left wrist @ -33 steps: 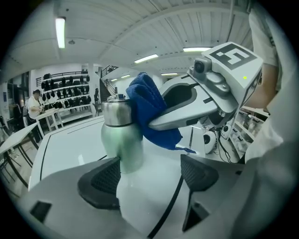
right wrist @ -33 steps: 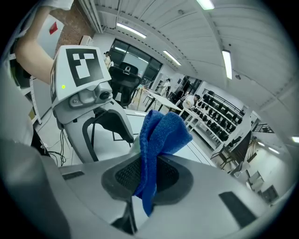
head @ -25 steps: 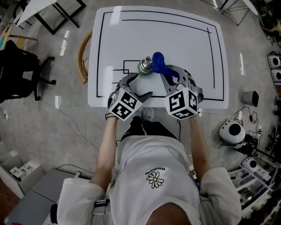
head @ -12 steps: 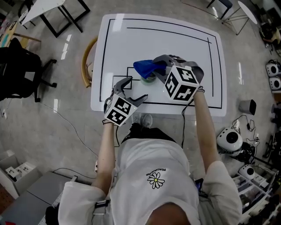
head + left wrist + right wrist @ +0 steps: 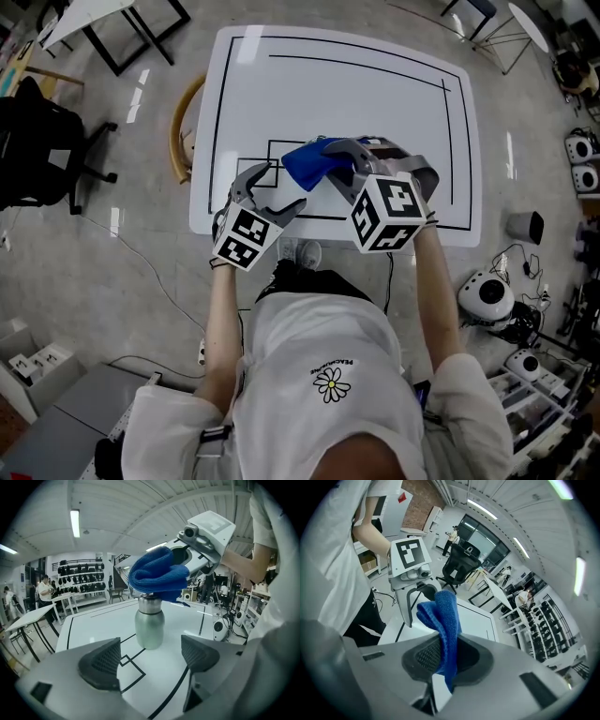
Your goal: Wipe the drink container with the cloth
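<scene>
Table (image 5: 375, 94), white with black lines, in a cluttered workroom; the steel drink container (image 5: 149, 627) stands upright toward its front edge. The blue cloth (image 5: 158, 576), pinched between the pressed-together jaws of the right gripper (image 5: 445, 656), lies over the container's cap, so the wipe would likely run down its vertical axis. The left gripper (image 5: 150, 660), jaws spread and empty, faces the body from the near side, not touching.

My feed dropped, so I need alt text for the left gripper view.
A steel drink container stands upright on the white table, just ahead of the left gripper, whose jaws are open and empty. The right gripper presses a folded blue cloth onto the container's top.
</scene>
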Action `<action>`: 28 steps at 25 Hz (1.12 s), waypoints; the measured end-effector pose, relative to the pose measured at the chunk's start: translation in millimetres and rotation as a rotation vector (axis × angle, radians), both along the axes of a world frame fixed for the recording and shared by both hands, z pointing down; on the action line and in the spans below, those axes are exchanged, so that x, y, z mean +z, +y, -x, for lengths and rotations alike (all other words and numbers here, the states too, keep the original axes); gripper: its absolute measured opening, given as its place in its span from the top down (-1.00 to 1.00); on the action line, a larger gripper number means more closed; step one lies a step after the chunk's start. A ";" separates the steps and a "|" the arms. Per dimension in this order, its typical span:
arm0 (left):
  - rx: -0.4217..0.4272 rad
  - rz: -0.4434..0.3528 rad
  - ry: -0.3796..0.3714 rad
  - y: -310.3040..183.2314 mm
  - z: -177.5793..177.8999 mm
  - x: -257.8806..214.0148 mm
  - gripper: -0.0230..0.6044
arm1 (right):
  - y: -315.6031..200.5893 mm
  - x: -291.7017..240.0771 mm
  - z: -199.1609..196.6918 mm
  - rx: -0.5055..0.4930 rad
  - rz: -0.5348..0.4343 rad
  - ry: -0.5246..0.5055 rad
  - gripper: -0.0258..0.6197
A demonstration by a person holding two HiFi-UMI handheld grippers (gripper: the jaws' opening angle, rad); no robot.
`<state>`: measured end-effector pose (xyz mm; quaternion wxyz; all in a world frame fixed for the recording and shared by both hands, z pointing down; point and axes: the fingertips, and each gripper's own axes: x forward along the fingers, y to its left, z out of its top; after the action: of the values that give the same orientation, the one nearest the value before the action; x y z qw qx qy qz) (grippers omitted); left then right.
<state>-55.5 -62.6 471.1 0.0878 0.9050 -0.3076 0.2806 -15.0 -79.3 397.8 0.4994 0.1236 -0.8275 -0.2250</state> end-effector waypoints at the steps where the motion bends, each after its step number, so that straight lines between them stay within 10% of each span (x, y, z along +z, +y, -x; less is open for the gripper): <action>1: -0.004 -0.004 0.000 -0.8 0.4 -0.6 -0.32 | 4.9 0.5 0.5 -0.001 -0.004 -0.002 0.79; 16: -0.061 -0.045 0.081 -6.7 7.9 -26.0 -0.32 | 33.3 14.0 3.0 0.031 0.028 -0.093 0.79; 24: -0.115 -0.362 0.237 -46.4 4.9 -164.5 -0.30 | -16.5 -110.0 -9.6 0.231 -0.238 -0.448 0.79; 28: -0.224 -0.541 0.332 -49.3 8.5 -247.6 0.51 | -24.3 -179.5 -27.9 0.349 -0.388 -0.739 0.79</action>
<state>-64.1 -111.9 223.5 -0.0765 0.8894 -0.4498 0.0263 12.8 -103.6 218.4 0.1686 0.4246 -0.8595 -0.2293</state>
